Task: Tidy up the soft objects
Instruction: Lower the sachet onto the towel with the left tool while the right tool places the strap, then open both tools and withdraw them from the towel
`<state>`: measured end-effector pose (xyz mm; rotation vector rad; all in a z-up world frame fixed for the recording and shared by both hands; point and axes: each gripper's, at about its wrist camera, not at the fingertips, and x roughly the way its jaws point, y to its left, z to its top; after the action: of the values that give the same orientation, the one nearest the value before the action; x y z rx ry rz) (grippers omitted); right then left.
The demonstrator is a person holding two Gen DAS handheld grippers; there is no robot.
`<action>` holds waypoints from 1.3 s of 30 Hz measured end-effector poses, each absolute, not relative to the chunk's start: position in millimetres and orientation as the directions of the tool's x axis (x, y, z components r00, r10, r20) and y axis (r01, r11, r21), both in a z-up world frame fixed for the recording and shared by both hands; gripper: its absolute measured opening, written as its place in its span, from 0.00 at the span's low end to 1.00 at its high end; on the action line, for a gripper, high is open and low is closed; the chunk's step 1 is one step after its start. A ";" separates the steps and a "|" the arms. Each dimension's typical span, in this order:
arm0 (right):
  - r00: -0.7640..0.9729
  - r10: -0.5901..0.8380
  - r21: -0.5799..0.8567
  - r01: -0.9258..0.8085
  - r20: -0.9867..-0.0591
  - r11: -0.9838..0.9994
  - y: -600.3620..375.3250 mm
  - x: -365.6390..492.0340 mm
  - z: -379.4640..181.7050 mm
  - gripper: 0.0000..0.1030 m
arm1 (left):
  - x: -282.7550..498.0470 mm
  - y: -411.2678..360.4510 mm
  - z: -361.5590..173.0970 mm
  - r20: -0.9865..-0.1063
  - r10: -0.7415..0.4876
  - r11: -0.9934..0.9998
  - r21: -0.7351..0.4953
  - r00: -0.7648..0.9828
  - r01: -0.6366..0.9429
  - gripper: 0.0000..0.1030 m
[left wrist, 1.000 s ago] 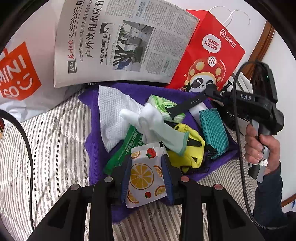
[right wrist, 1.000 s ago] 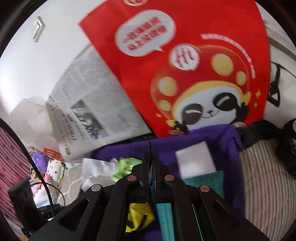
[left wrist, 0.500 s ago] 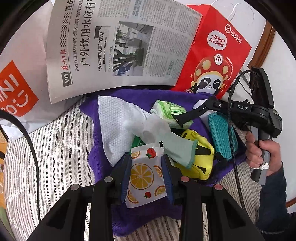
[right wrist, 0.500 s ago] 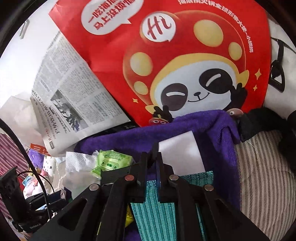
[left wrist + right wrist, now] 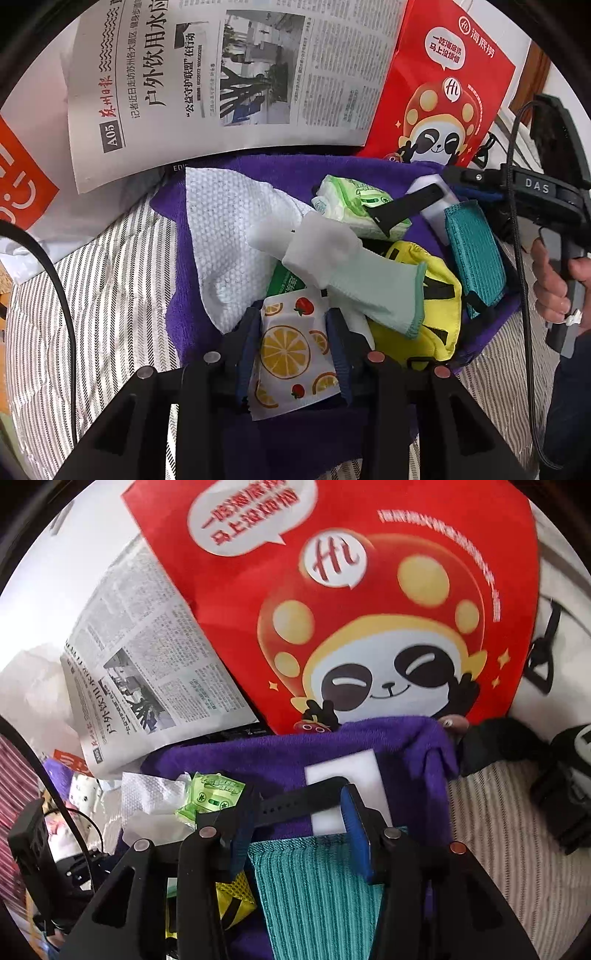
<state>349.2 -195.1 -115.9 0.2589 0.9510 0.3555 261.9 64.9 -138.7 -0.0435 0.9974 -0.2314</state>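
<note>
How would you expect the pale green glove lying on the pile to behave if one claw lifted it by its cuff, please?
The pale green glove would probably hang limp: it already drapes over the yellow pouch and follows its shape. It looks like thin knit, so likely light. Its white fingers lie on the white cloth and might drag it slightly.

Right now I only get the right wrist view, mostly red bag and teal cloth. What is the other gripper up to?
Observer: The left gripper is shut on a lemon-print packet, over the near edge of the purple towel.
Operator: Anything soft beside it?
Observer: A pale green glove lies draped over the yellow pouch, just right of the packet.
Operator: Who holds my gripper?
Observer: A bare hand grips the right gripper by its handle.
</note>
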 end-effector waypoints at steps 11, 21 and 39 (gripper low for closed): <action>0.565 0.399 0.330 -0.225 -0.722 0.917 -194.4 319.8 -86.3 0.45 | 258.8 67.6 -138.9 -0.848 -0.231 0.971 -0.170 0.477 0.168 0.50; 0.571 0.418 0.312 -0.278 -0.707 0.908 -188.8 281.7 -69.5 0.47 | 243.7 68.4 -123.7 -0.851 -0.225 0.973 -0.177 0.475 0.145 0.64; 0.531 0.192 0.040 -0.285 -0.826 0.958 -159.8 186.8 -75.2 0.77 | 169.5 52.5 -89.2 -0.841 -0.143 0.990 -0.118 0.522 0.082 0.78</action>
<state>186.8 -159.8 -75.2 -0.1038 0.9709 0.2851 169.5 52.5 -89.2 -0.0662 1.0127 -0.1349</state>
